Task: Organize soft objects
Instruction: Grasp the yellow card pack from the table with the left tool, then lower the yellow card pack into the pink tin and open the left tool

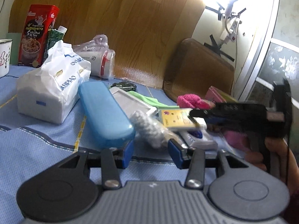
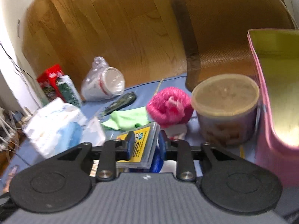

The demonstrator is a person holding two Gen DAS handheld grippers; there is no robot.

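While soft and hard things lie mixed on the blue cloth (image 1: 37, 149), the jaws of my left gripper (image 1: 151, 151) stand apart around the near end of a grey knitted roll (image 1: 149, 128). I see no squeeze on it. They are placed, I judge, to draw it away from the hard blue case (image 1: 106, 112) just beside it.

The jaws of my right gripper (image 2: 146, 140) sit narrowed over a yellow-labelled flat pack (image 2: 143, 136). Blur hides whether they pinch it. Probably it is in the way of the soft things behind.

Beyond lie a green cloth (image 2: 129, 119) and a pink fluffy ball (image 2: 169, 110), the ball close against a lidded tub (image 2: 224, 100). An open-topped pink bin (image 2: 265, 112) at right looks the likely home for them. Farther back sit a tissue pack (image 1: 50, 91) and a bagged cup (image 2: 104, 84).
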